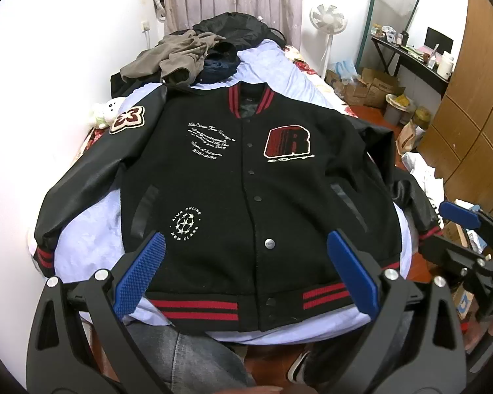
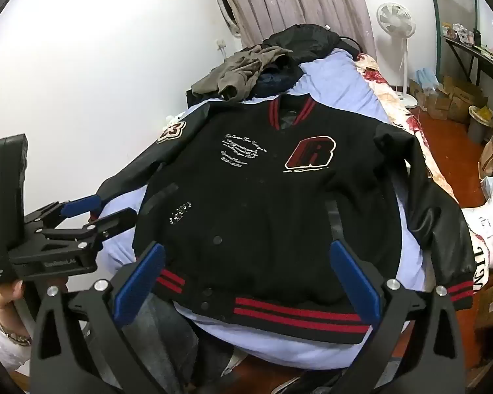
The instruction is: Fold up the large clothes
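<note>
The left gripper [image 1: 246, 262] hangs over the hem [image 1: 213, 308] of the jacket [image 1: 240, 170], jaws wide and empty; the right gripper [image 2: 246, 272] hangs likewise over the hem's right half, gaping, holding nothing; the jacket lies face up, snapped shut, sleeves spread, on the bed [image 1: 279, 62]; a clothes pile [image 1: 194, 55] sits beyond its collar.

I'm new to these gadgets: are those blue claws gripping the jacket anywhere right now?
No. The left gripper and right gripper both hover open above the jacket, near its striped hem, holding nothing.
</note>
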`<state>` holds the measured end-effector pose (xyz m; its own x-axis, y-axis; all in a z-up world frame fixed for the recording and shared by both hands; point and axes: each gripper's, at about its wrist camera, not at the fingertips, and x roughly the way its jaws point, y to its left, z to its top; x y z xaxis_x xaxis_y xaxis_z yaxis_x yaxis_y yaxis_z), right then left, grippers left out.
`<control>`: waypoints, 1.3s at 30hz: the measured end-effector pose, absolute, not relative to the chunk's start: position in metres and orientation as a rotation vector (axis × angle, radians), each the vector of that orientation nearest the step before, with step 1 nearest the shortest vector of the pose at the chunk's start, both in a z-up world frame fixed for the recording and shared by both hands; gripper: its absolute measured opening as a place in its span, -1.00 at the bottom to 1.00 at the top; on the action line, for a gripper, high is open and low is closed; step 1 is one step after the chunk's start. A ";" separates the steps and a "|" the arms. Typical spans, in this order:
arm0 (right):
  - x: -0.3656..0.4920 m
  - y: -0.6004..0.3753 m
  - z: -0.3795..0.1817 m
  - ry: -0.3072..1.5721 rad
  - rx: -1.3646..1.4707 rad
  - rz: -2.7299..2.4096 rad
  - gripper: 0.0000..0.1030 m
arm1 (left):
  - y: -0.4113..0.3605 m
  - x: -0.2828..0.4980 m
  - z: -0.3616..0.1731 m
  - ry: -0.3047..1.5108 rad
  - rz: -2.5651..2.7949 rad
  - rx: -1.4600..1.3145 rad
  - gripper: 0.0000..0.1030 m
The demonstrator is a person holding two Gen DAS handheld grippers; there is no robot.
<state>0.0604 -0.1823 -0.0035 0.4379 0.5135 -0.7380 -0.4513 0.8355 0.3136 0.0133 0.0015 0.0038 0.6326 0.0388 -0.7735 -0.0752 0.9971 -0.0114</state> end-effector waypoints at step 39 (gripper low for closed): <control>0.049 -0.180 0.007 0.890 0.059 0.601 0.91 | -0.017 0.000 0.011 0.839 0.047 -0.028 0.88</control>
